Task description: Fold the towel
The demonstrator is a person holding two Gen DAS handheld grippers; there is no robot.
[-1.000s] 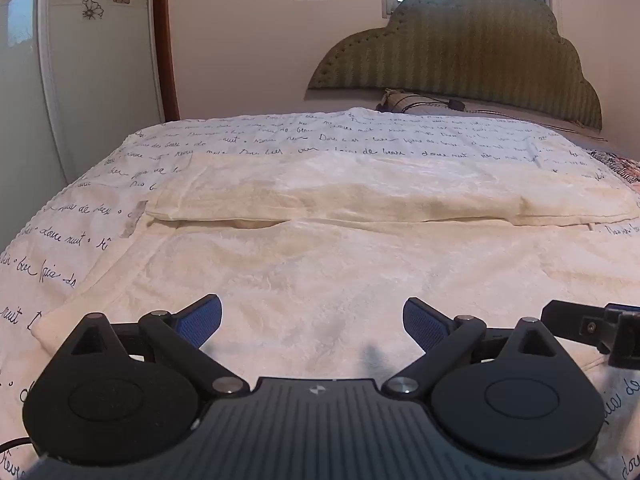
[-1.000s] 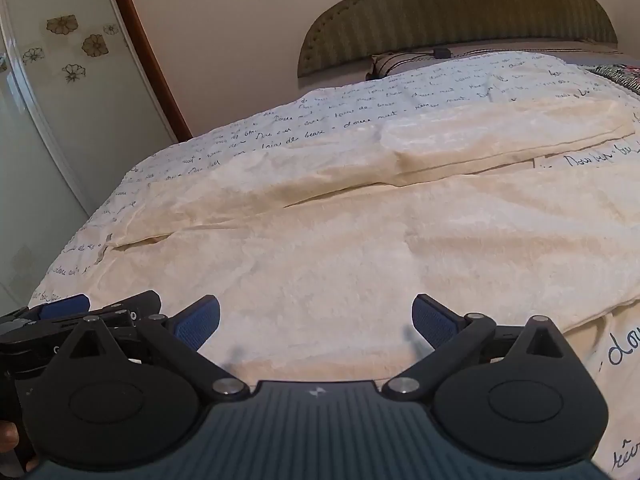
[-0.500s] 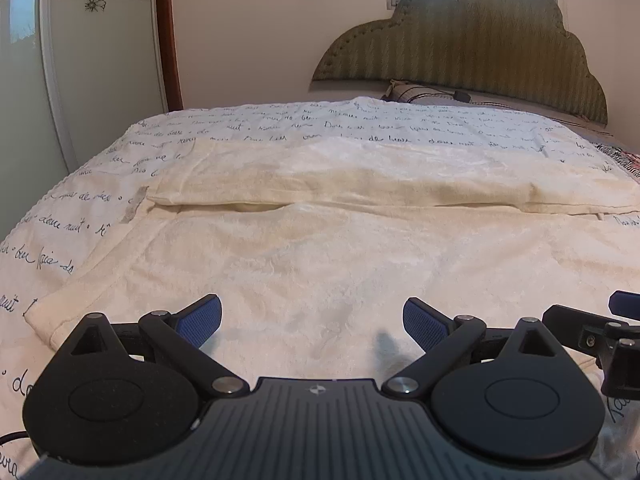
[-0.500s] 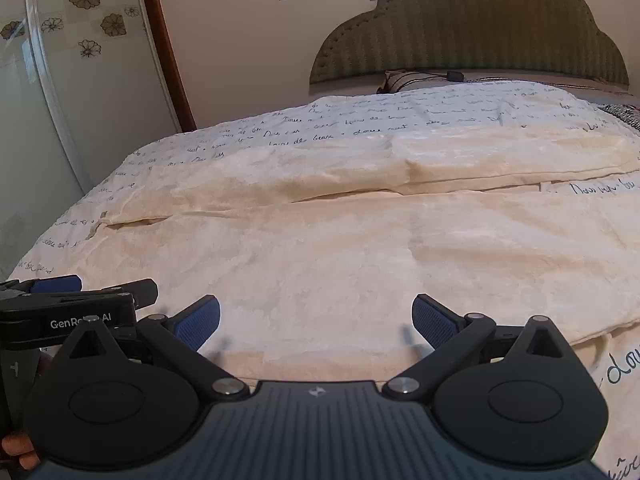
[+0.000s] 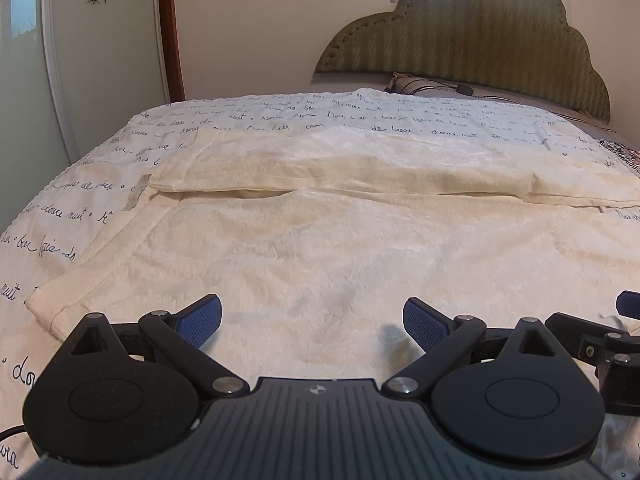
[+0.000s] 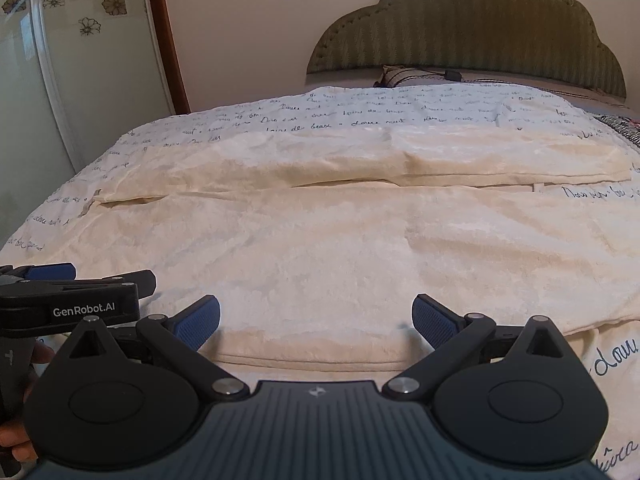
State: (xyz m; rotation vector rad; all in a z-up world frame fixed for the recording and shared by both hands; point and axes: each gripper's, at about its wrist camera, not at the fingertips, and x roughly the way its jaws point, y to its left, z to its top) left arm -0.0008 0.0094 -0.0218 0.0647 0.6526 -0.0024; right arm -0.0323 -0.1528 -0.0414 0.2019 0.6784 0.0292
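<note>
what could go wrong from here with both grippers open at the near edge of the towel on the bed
1. The left gripper and right gripper sit close together near the middle of the towel, so its outer corners may droop when lifted.
2. The towel's far part is already folded over, with a loose gap; pulling the near edge might drag that fold askew.
3. The fingers might pinch the printed bedspread along with the towel.
</note>
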